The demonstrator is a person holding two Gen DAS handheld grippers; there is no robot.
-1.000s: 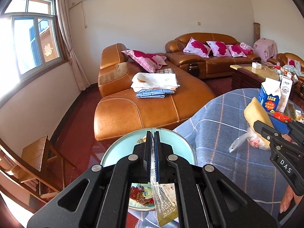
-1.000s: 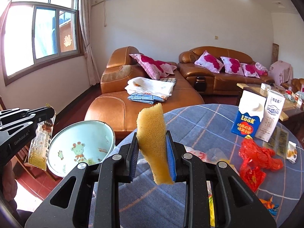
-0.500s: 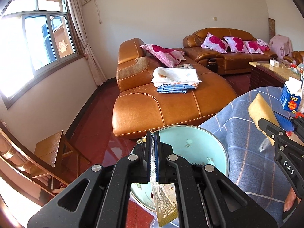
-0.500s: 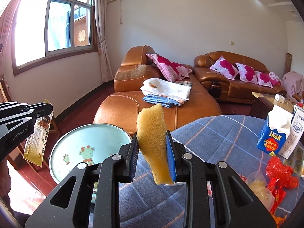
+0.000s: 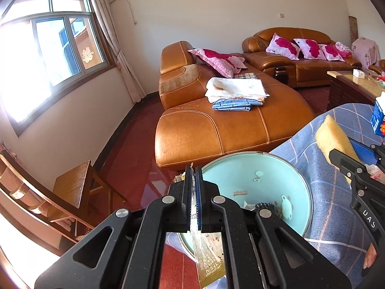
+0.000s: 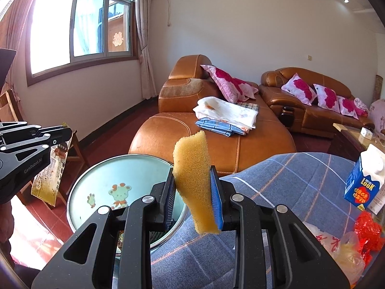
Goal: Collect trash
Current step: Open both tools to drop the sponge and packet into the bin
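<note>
The left gripper (image 5: 193,187) pinches a wrapper (image 6: 51,171) at the basin's (image 6: 96,180) 9 o'clock rim; the right gripper (image 6: 192,192) clamps a sponge (image 6: 192,175) at its 3 o'clock, over the table (image 6: 276,180) edge. Gripper bodies hide the basin's near rim. Open red floor (image 5: 134,168) lies toward the sofa (image 6: 216,144), at 12 o'clock.

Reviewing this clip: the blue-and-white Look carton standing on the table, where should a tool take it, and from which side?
Grip the Look carton across its flat blue side walls below the sloped white top, coming in level from the open table side. It stands upright, and something white stands close on its right.
</note>
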